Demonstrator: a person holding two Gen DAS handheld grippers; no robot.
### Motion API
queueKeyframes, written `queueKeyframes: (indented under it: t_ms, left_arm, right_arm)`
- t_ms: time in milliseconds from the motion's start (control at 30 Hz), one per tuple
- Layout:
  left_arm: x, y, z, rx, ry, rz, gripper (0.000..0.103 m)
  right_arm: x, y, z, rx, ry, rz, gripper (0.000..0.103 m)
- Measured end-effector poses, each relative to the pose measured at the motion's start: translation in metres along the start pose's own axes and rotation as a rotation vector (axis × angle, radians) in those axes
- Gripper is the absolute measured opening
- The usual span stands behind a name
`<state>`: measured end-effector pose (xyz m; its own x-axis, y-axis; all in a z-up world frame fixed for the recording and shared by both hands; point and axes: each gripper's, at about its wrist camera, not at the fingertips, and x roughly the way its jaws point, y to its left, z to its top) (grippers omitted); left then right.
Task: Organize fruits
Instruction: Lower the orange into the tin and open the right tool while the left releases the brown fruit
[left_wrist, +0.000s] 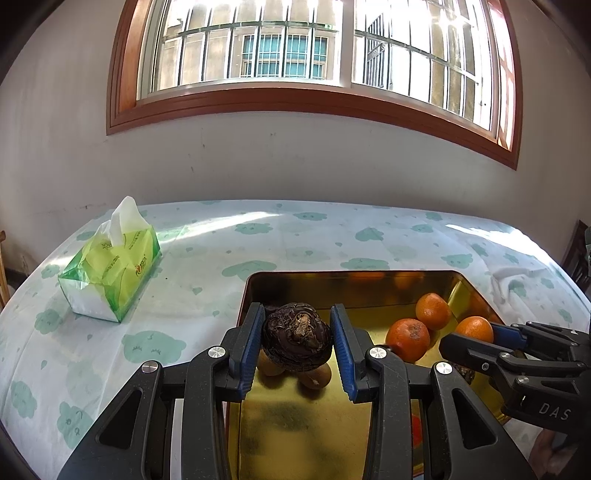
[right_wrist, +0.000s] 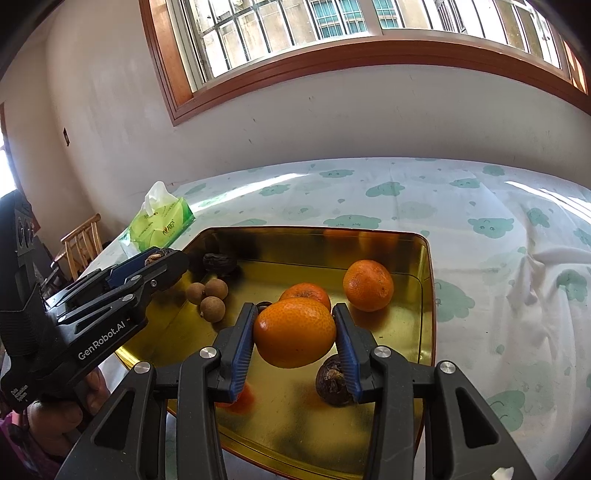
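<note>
I see open tablecloth (right_wrist: 480, 206) across the upper right of the right-wrist frame; the tissue pack (left_wrist: 110, 269) blocks the left-wrist frame's left, loose fruit crowds the gold tray (right_wrist: 424, 280).

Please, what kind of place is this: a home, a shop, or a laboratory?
Most likely a room in a home, perhaps a dining room. A table wears a cloth printed with clouds, a tissue pack lies on it, a wooden chair stands beside it, and a barred window looks onto another building.
</note>
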<state>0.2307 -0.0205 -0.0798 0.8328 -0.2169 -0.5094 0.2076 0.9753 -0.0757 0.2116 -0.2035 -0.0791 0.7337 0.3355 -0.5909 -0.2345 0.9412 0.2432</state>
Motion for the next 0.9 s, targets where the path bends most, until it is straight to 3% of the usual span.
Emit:
queueKeyframes:
  t_ms: [900]
  left_arm:
    - [0.01,0.004,0.002,-0.011,0.01,-0.007,0.037]
  right_arm:
    - [0.016,-0.002,0.002,0.004,0.006,0.005,0.039]
